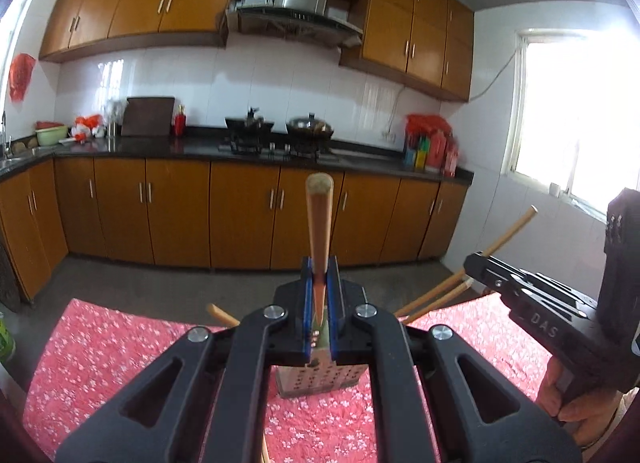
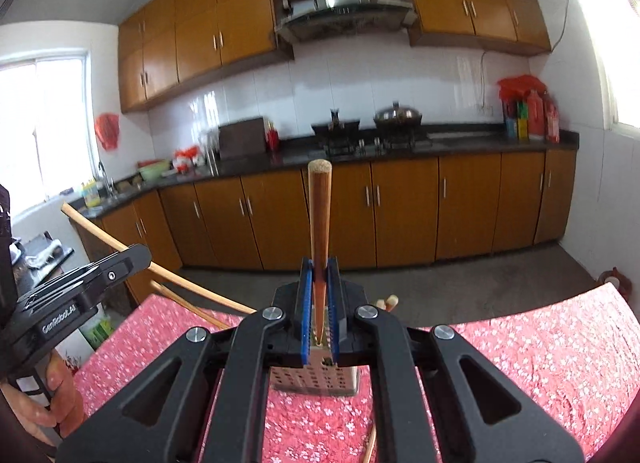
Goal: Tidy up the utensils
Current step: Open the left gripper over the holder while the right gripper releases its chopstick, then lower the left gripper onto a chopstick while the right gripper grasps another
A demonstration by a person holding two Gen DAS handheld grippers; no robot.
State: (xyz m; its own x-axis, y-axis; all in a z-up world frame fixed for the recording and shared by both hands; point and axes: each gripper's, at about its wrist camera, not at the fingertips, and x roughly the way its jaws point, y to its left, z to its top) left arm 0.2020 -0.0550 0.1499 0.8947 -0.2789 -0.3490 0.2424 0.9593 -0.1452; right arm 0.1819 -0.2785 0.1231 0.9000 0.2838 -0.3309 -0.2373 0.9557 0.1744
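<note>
My left gripper [image 1: 320, 263] is shut on a wooden chopstick [image 1: 319, 219] that points forward and up, held near its thin end. Below it a perforated metal utensil holder [image 1: 320, 381] stands on the red floral tablecloth [image 1: 100, 343], with other chopsticks [image 1: 432, 297] leaning out of it. My right gripper [image 2: 319, 265] is likewise shut on a chopstick [image 2: 319, 215], above the same holder [image 2: 316, 379]. Each gripper shows in the other's view: the right gripper [image 1: 474, 263] at the right, the left gripper [image 2: 138, 259] at the left.
The table's far edge [image 2: 500, 323] drops to a grey floor [image 1: 200, 275]. Beyond it, brown cabinets [image 1: 180, 215] carry a dark counter with a stove and pots [image 1: 280, 131]. A green bottle [image 1: 5, 339] stands off the table's left side. A person's hand [image 1: 580, 411] holds the right gripper.
</note>
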